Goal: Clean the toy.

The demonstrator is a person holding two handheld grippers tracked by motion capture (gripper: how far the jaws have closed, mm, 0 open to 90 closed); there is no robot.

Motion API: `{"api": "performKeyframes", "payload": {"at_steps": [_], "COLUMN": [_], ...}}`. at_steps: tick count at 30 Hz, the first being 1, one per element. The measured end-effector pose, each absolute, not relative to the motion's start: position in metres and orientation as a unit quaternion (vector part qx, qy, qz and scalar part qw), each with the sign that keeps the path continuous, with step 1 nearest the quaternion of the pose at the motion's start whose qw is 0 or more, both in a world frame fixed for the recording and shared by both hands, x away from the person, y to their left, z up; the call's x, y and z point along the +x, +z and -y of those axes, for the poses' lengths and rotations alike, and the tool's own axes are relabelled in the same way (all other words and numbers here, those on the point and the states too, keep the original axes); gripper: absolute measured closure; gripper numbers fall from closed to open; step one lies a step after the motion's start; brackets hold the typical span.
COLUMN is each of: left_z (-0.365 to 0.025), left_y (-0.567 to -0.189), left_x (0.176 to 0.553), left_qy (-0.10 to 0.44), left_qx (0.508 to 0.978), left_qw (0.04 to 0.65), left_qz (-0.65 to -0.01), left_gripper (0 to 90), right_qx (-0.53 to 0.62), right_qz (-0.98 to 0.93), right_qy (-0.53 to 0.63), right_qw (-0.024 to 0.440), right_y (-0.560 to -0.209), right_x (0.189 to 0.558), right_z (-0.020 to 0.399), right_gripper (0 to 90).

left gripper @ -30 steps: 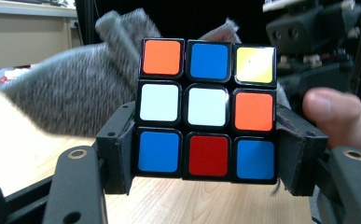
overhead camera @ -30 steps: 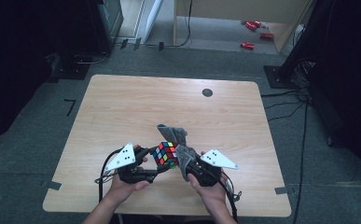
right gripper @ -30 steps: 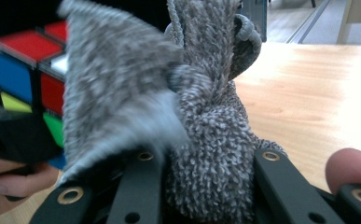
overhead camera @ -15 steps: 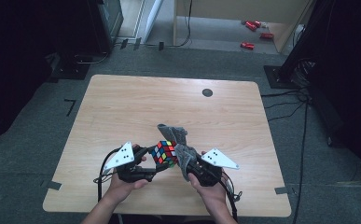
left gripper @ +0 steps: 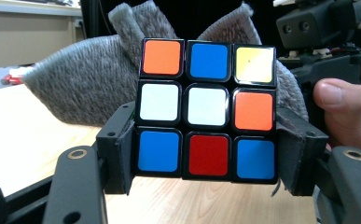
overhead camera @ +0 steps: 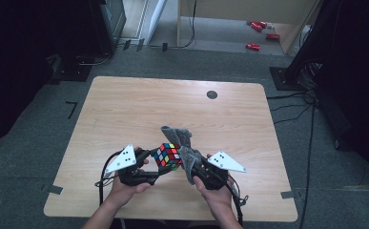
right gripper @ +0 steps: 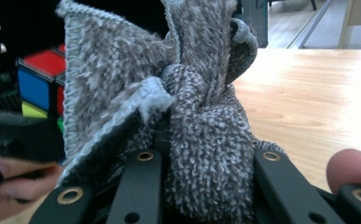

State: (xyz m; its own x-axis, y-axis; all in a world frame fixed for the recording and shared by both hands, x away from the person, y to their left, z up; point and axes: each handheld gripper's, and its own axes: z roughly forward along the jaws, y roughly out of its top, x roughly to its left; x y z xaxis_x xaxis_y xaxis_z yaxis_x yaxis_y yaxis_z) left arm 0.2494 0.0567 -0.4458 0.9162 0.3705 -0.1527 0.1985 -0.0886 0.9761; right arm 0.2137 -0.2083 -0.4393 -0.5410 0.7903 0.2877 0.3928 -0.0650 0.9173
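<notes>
wooden table [overhead camera: 125, 105], grey carpet floor [overhead camera: 39, 157]

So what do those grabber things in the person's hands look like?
Both are black. The left gripper and right gripper each carry a pale grey three-cornered plate with dark dots on top. Thin black cables trail from them. Up close, the fingers are flat black bars with round brass-coloured rivets. The person's forearms are bare, with no sleeves showing.

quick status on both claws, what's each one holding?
Left claw: closed on the puzzle cube, gripping its bottom row.
Right claw: closed on the bunched grey cloth.
</notes>
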Motion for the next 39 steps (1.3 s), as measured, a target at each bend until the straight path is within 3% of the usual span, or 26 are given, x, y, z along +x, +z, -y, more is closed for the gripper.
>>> {"api": "performKeyframes", "payload": {"at_steps": [13,18,23,32,39], "left_z": [-0.073,-0.064,-0.061,-0.072,-0.061], "left_y": [-0.440,-0.446,-0.447,-0.447,-0.449], "left_x": [0.257,0.253,0.252,0.258,0.253], "left_qy": [0.060,0.061,0.064,0.068,0.068], "left_qx": [0.680,0.675,0.674,0.661,0.669], "left_qw": [0.685,0.684,0.685,0.689,0.684], "left_qz": [-0.254,-0.268,-0.267,-0.289,-0.282], "left_gripper": [34.6,34.5,34.6,34.6,34.6], "right_qx": [0.410,0.401,0.443,0.511,0.453], "right_qz": [-0.735,-0.715,-0.663,-0.603,-0.657], "right_qy": [0.532,0.566,0.599,0.601,0.597], "right_qw": [0.091,0.089,0.075,0.116,0.086], "right_y": [-0.475,-0.468,-0.463,-0.468,-0.469], "right_x": [0.210,0.200,0.202,0.209,0.198], "right_z": [0.164,0.151,0.165,0.193,0.160], "right_gripper": [72.9,73.2,73.7,74.0,73.9]}}
